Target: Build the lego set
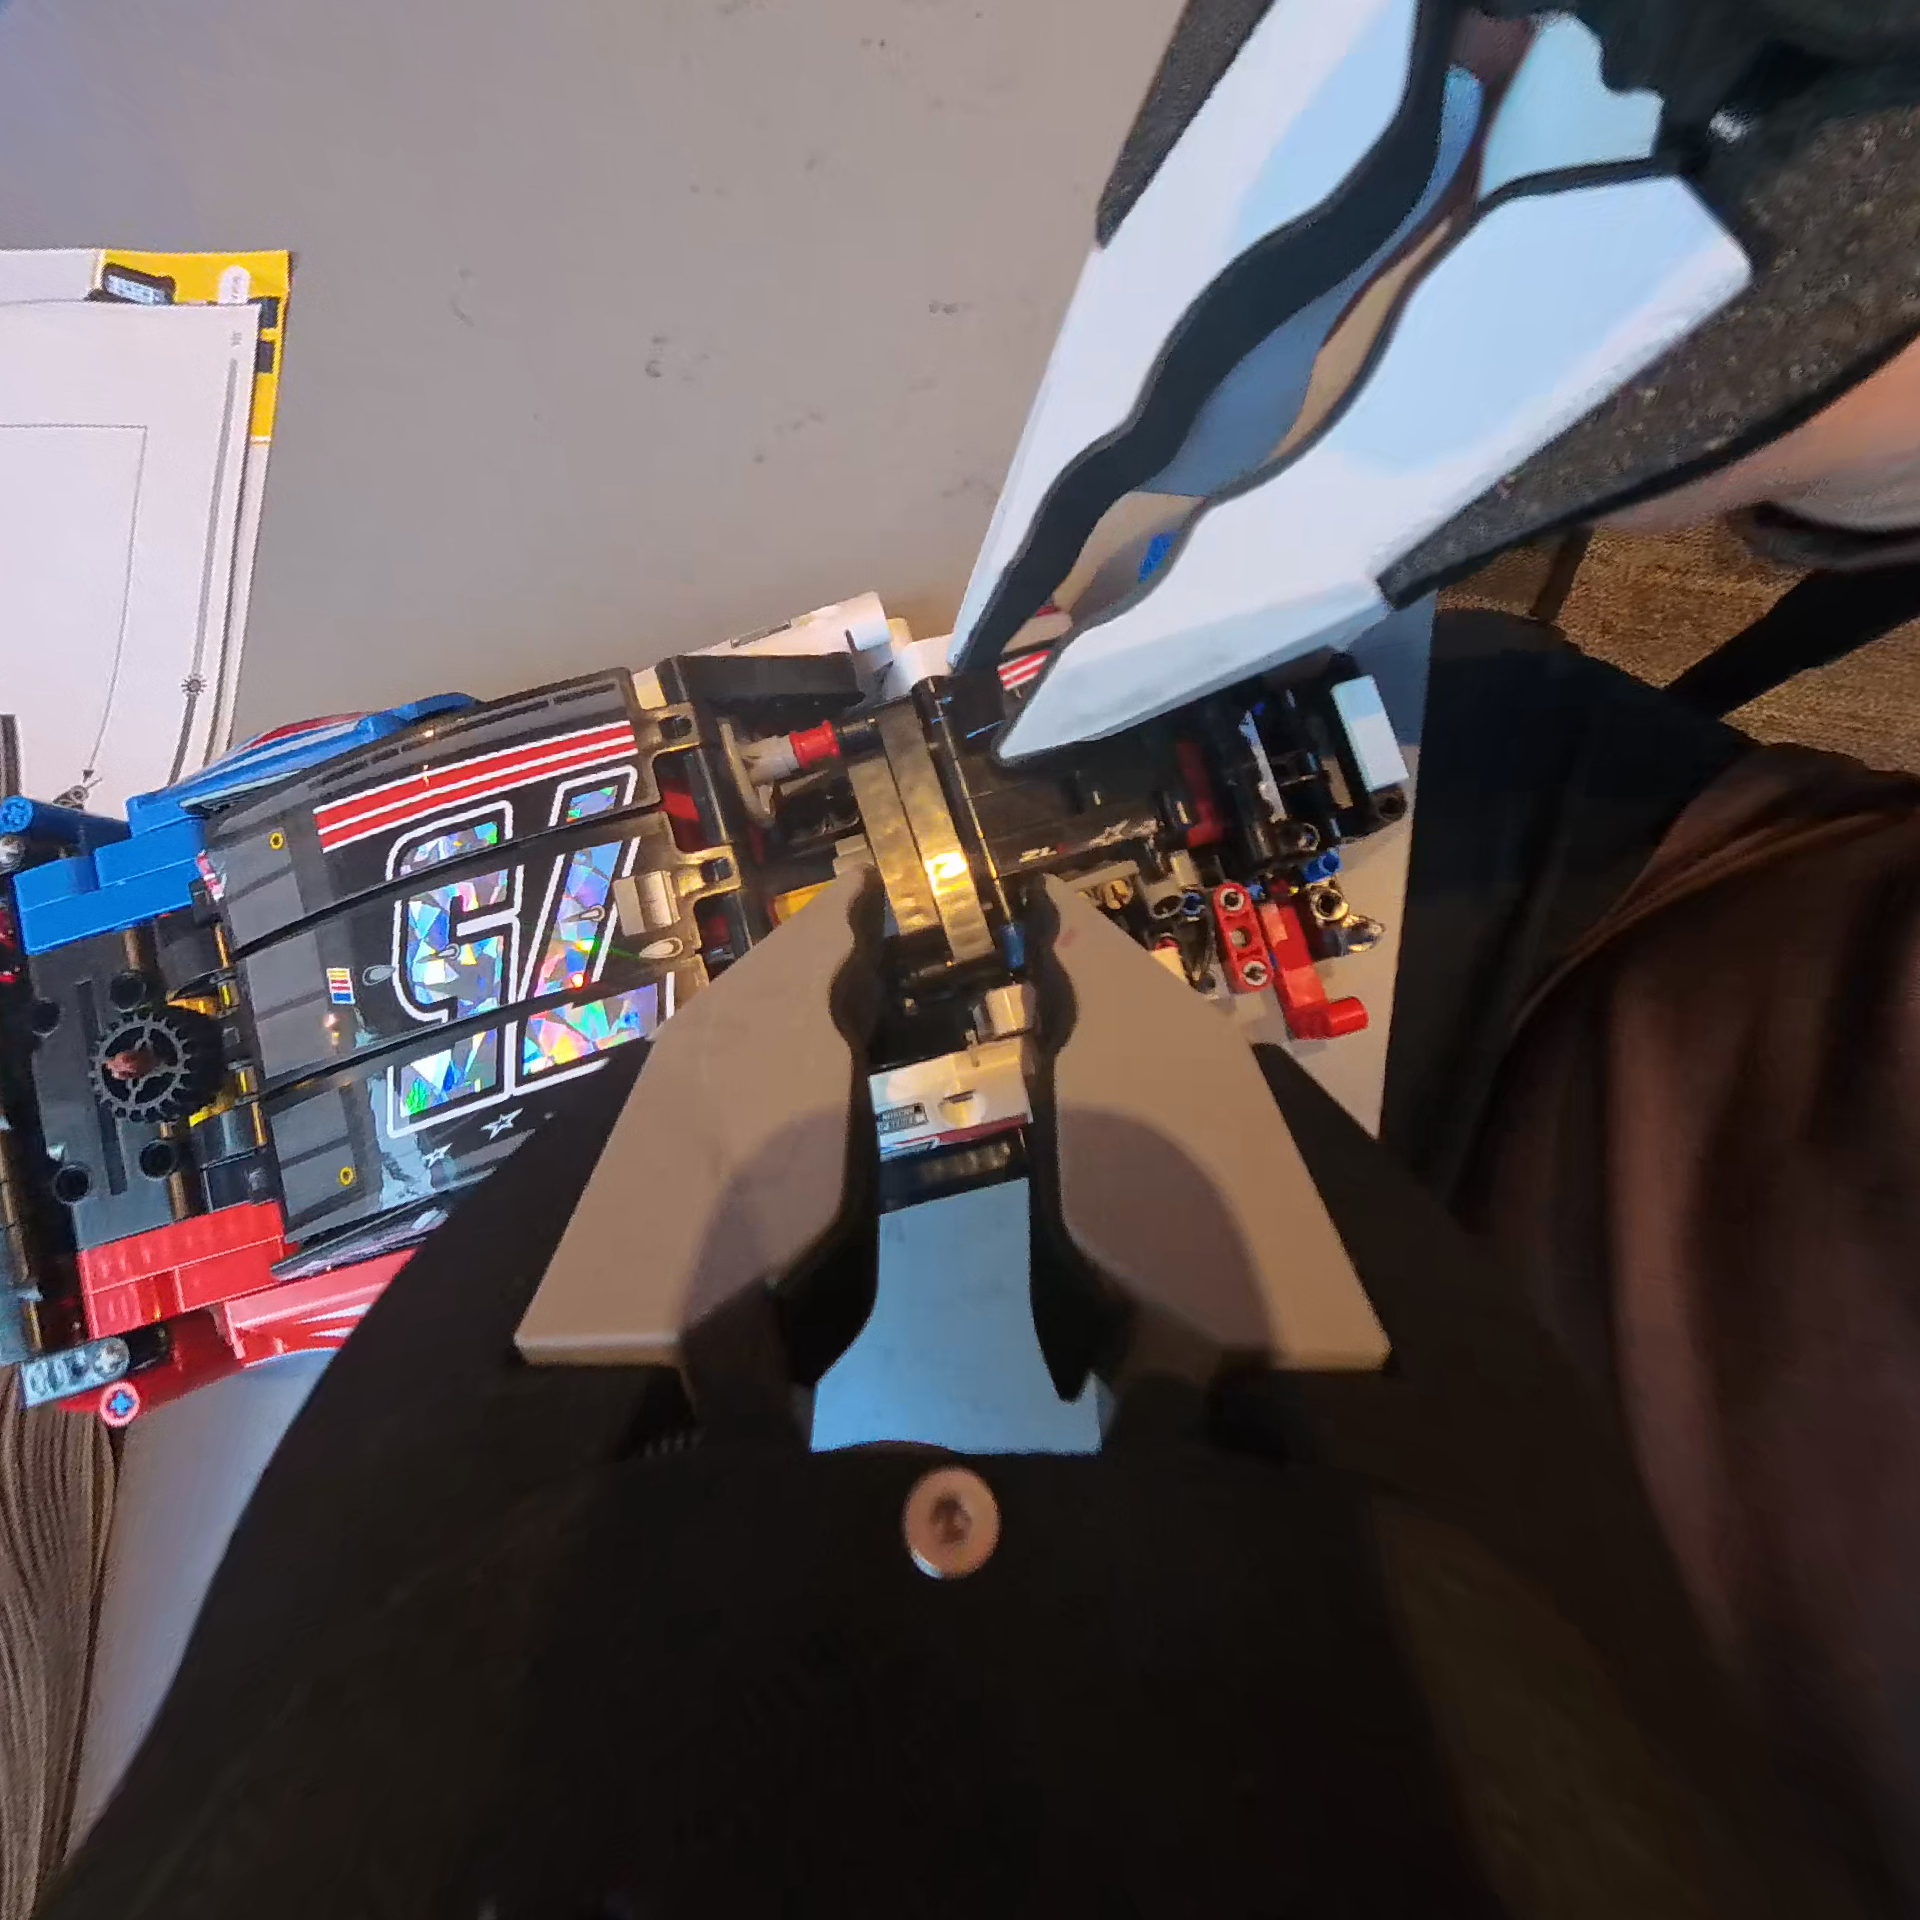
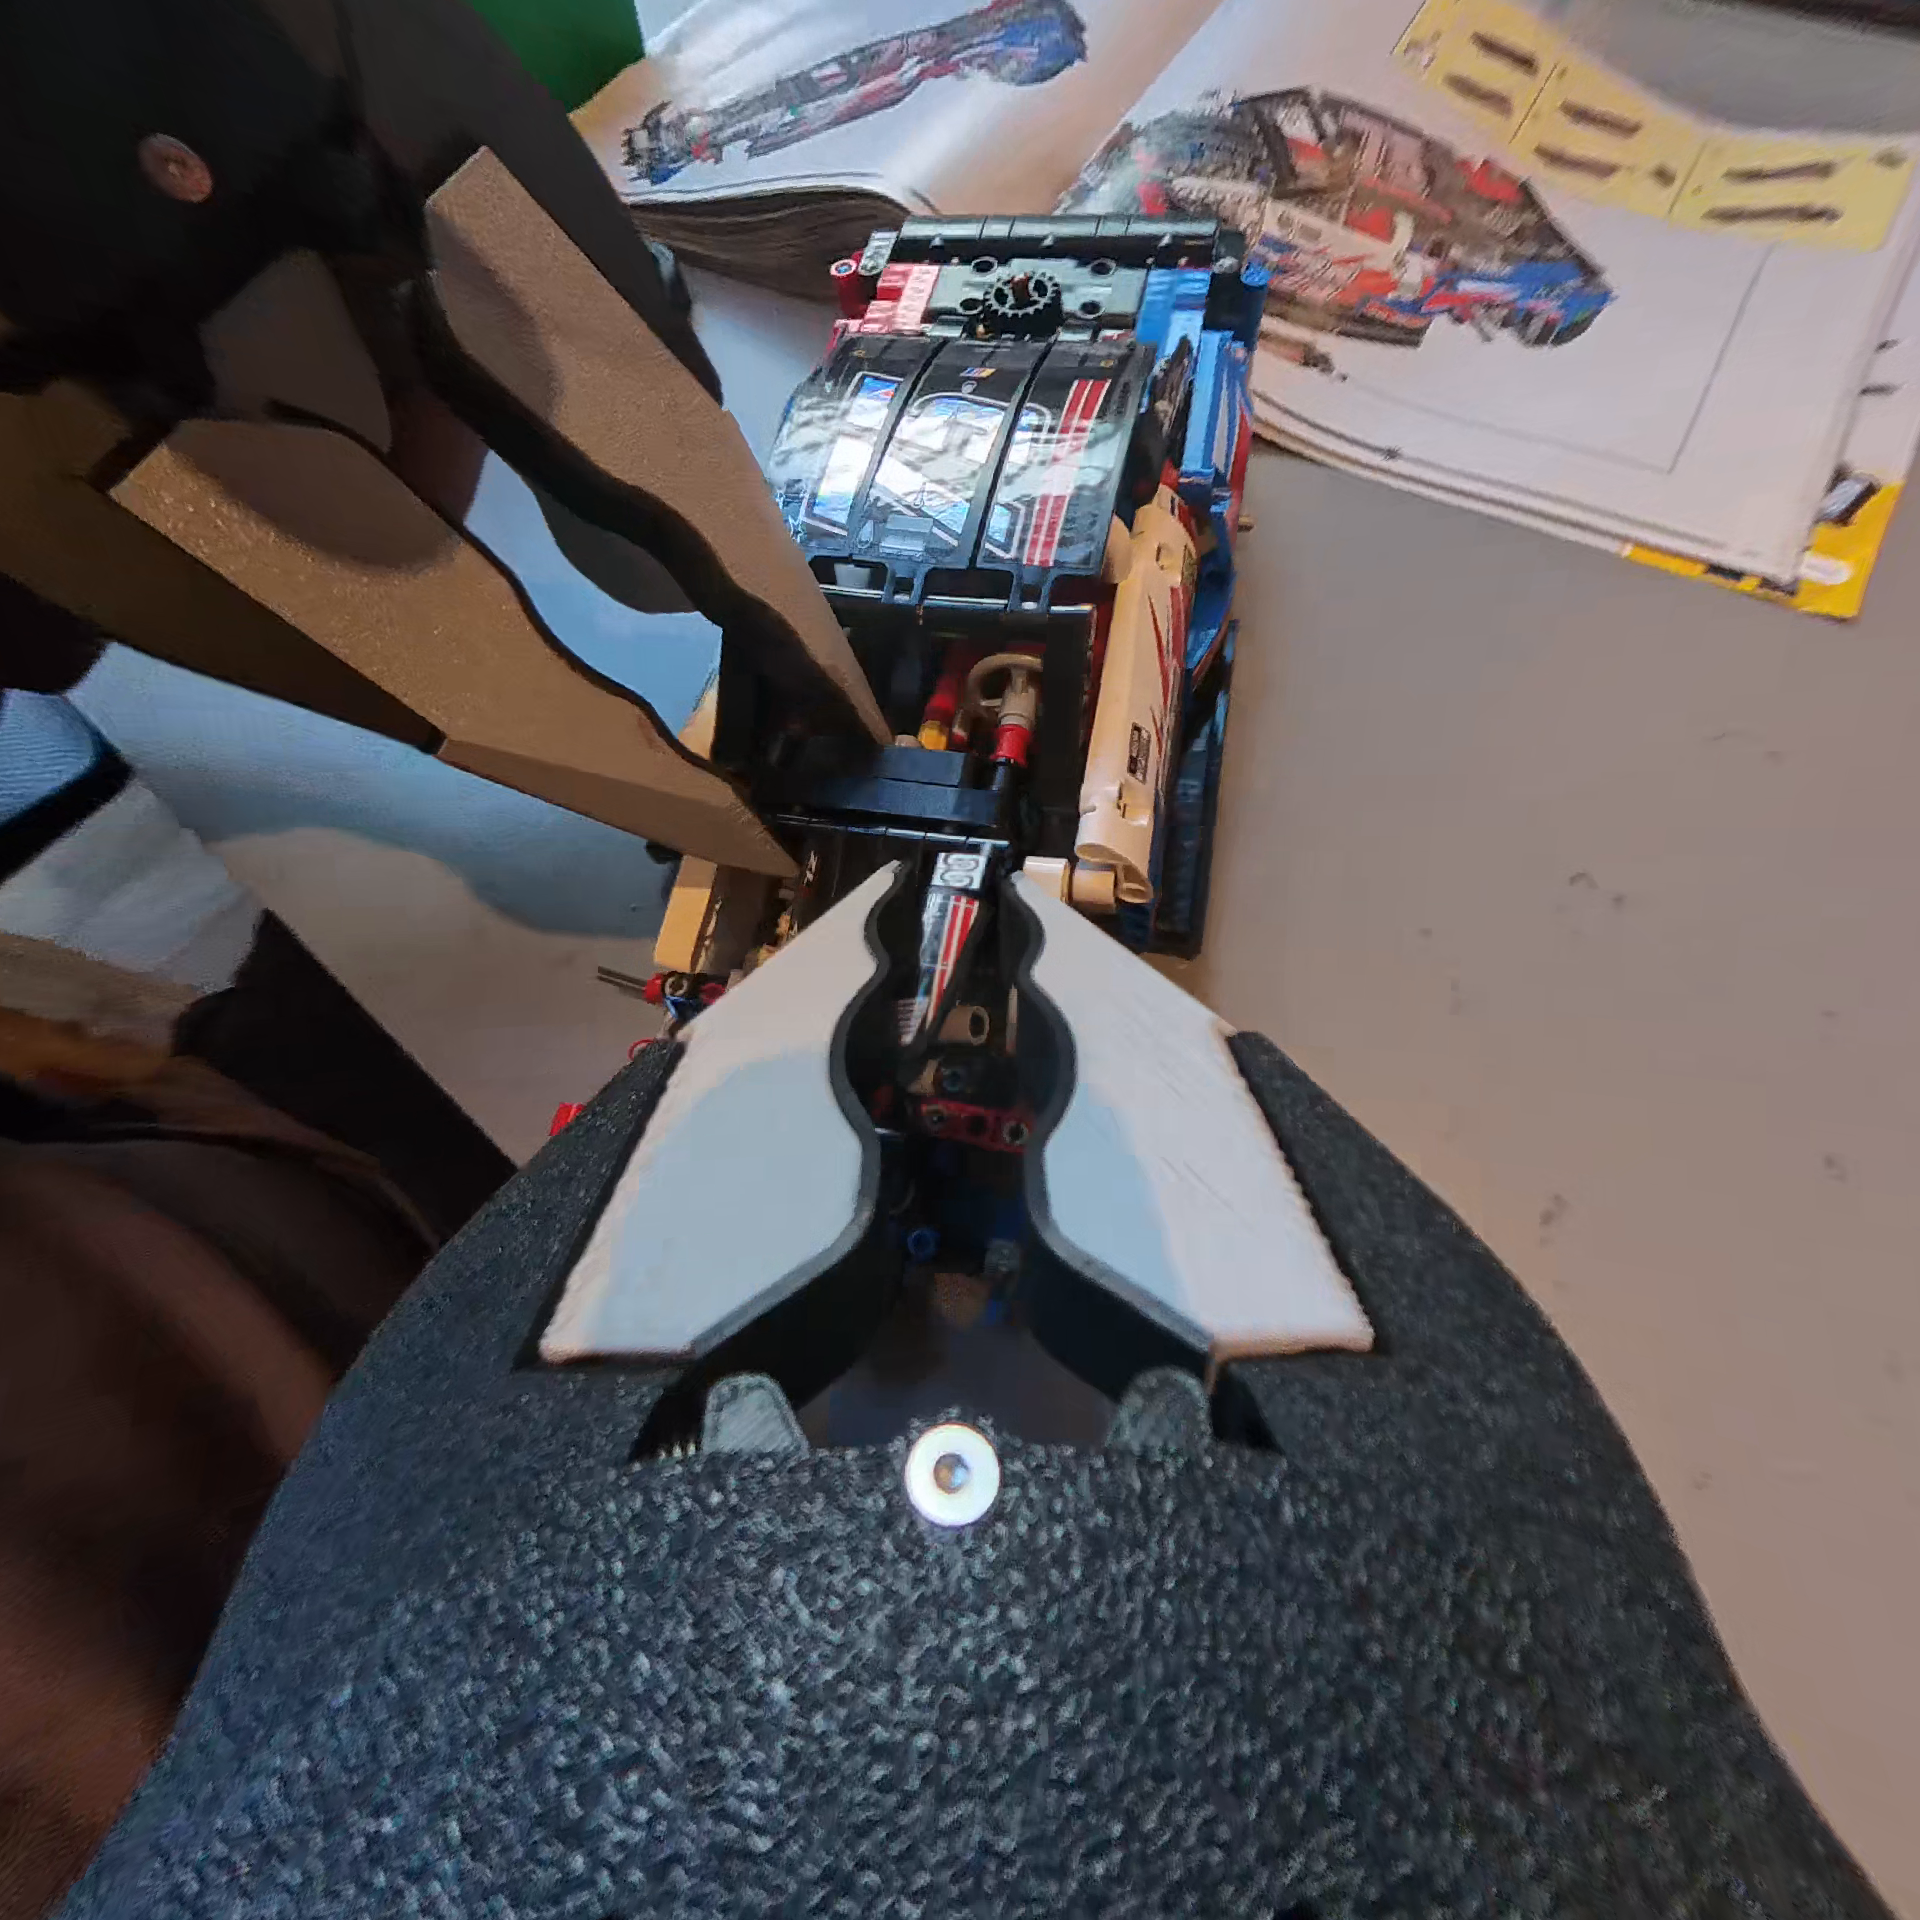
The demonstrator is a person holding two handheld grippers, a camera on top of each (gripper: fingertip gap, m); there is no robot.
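Black beam [image 1: 925, 842] lies crosswise on the car [image 2: 997, 582], on the table [image 1: 623, 312]. Left gripper [image 1: 945, 914] straddles it, fingers apart or just touching, I cannot tell. Right gripper [image 2: 951, 883] pinches the striped panel [image 2: 951, 935] beside it.

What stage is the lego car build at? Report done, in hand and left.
Done: the long lego car carries its black stickered roof panels and white side panel.
In hand: the grey-fingered left gripper closes around the black crossbar mid-car; the white-fingered right gripper closes on a black striped piece just behind.
Left: the rear frame with red beams lies uncovered.
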